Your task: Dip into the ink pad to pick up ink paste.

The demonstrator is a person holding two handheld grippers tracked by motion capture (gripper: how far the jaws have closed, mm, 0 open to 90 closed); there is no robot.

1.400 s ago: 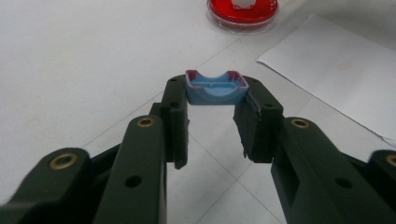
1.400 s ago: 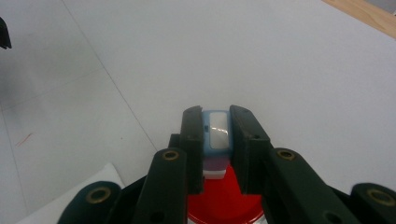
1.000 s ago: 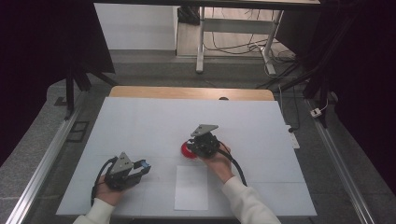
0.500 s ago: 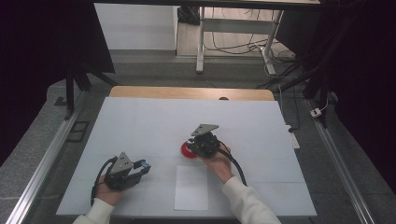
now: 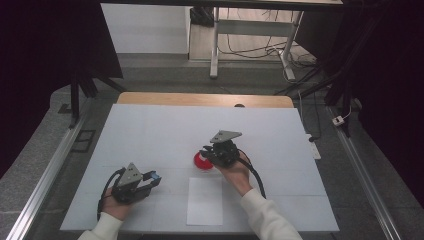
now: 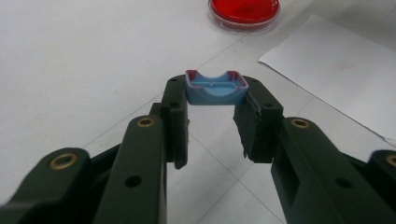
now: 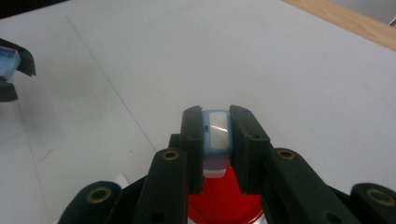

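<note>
The left gripper (image 6: 215, 100) clamps a blue cap (image 6: 215, 87); the right gripper (image 7: 216, 135) clamps a blue tube (image 7: 217, 135) above the red dish (image 7: 224, 200).

We see a grey floor (image 5: 165, 70) around the white table (image 5: 150, 130), cables (image 5: 250, 47) far off, and darkness left and right.

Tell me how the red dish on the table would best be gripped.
Grip the red dish across its clear rim, jaws coming down from above onto opposite sides. It lies flat and low on the white table, round, with a thin upright wall, so a side approach would find little to hold. The sheet of paper lies apart from it, nearer the person.
</note>
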